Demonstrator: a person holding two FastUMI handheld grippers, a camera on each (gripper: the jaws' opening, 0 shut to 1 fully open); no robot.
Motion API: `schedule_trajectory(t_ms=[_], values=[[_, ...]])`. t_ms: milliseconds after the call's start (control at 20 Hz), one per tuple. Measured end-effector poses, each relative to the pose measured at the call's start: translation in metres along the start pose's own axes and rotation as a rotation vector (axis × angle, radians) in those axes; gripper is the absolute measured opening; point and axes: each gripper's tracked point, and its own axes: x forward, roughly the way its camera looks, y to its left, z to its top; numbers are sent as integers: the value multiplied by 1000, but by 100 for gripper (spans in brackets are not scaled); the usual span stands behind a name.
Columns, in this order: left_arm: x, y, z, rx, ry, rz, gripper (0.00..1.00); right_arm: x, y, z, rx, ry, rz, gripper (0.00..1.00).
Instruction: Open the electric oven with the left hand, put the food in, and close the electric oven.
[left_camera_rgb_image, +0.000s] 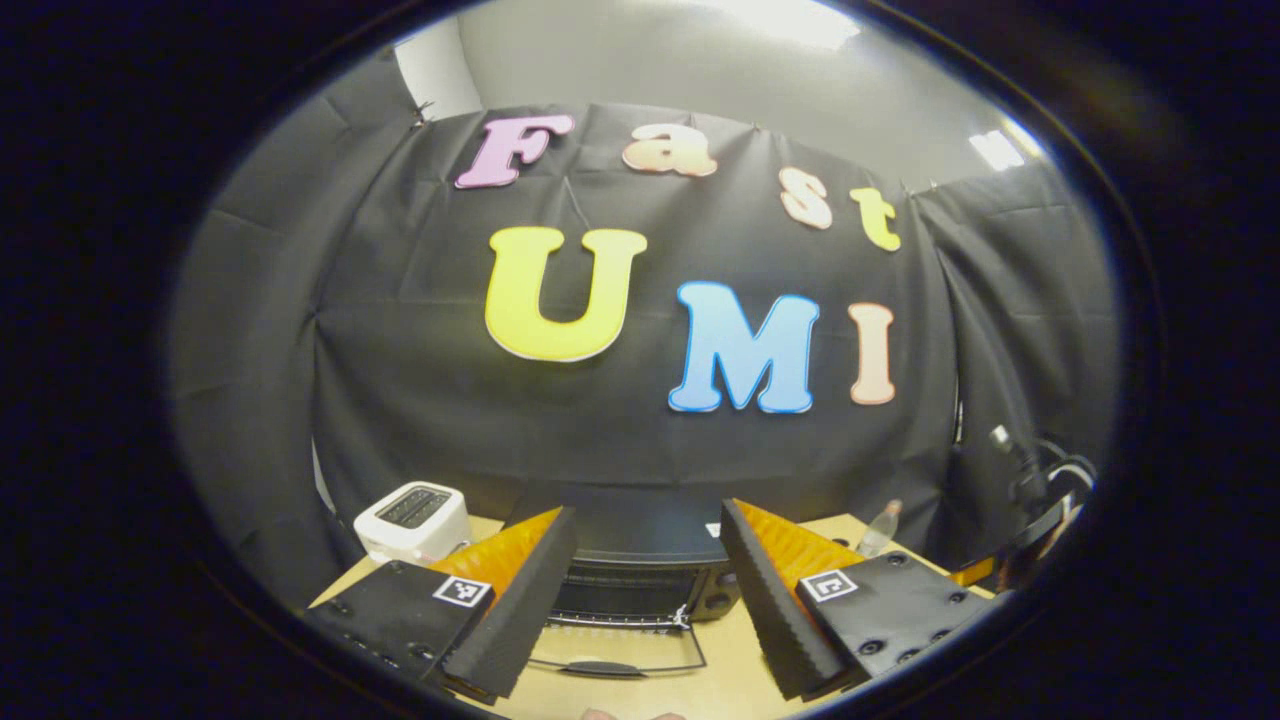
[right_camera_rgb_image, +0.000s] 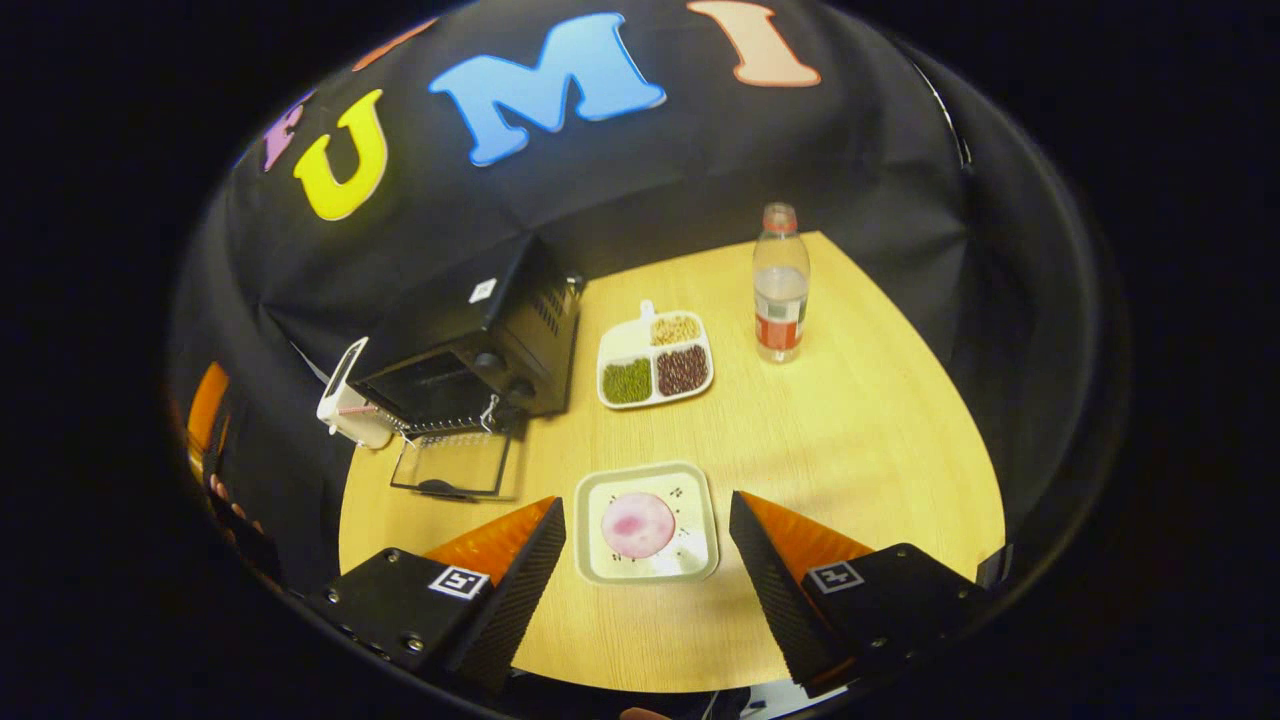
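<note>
The black electric oven (left_camera_rgb_image: 640, 575) stands on the wooden table with its glass door (left_camera_rgb_image: 615, 655) folded down flat in front. My left gripper (left_camera_rgb_image: 645, 620) hangs open above and in front of that door, holding nothing. In the right gripper view the oven (right_camera_rgb_image: 470, 345) is at the left with its door (right_camera_rgb_image: 455, 465) lowered. A square plate (right_camera_rgb_image: 600, 560) carrying a round pink piece of food (right_camera_rgb_image: 638, 525) lies just ahead of my right gripper (right_camera_rgb_image: 648, 580), which is open with the plate between its fingers and apart from them.
A white toaster (left_camera_rgb_image: 412, 520) (right_camera_rgb_image: 340, 405) stands left of the oven. A divided tray (right_camera_rgb_image: 655, 360) of beans and grains and a water bottle (right_camera_rgb_image: 780, 285) (left_camera_rgb_image: 880, 528) sit to the oven's right. A hand (right_camera_rgb_image: 225, 495) shows at the far left edge.
</note>
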Motion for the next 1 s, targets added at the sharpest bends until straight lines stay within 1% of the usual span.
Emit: schedule_trajectory(t_ms=[50,150,250,350,450,600,800,900,950,1000], values=[[-7,-4,8,1,-21,-9,100,15,-11,-6,2,51,-20,100],[-15,-9,6,11,-25,-19,100,44,-32,-21,-7,151,-61,100],[-25,-1,-12,20,12,3,100,70,-47,-31,-17,240,-95,100],[-33,7,-21,12,39,30,100,91,-53,-37,-24,288,-119,100],[-42,20,-29,5,59,70,100,108,-60,-39,-50,306,-151,100],[-55,38,-42,-15,95,124,97,125,-60,-48,-70,348,-187,100],[-67,52,-53,-38,116,165,94,136,-70,-58,-165,395,-262,100],[-69,56,-53,-43,115,176,94,141,-63,-60,-162,403,-246,100],[-70,56,-53,-44,114,179,94,144,-60,-61,-155,399,-225,95],[-70,56,-53,-45,114,179,93,141,-57,-59,-152,404,-217,86]])
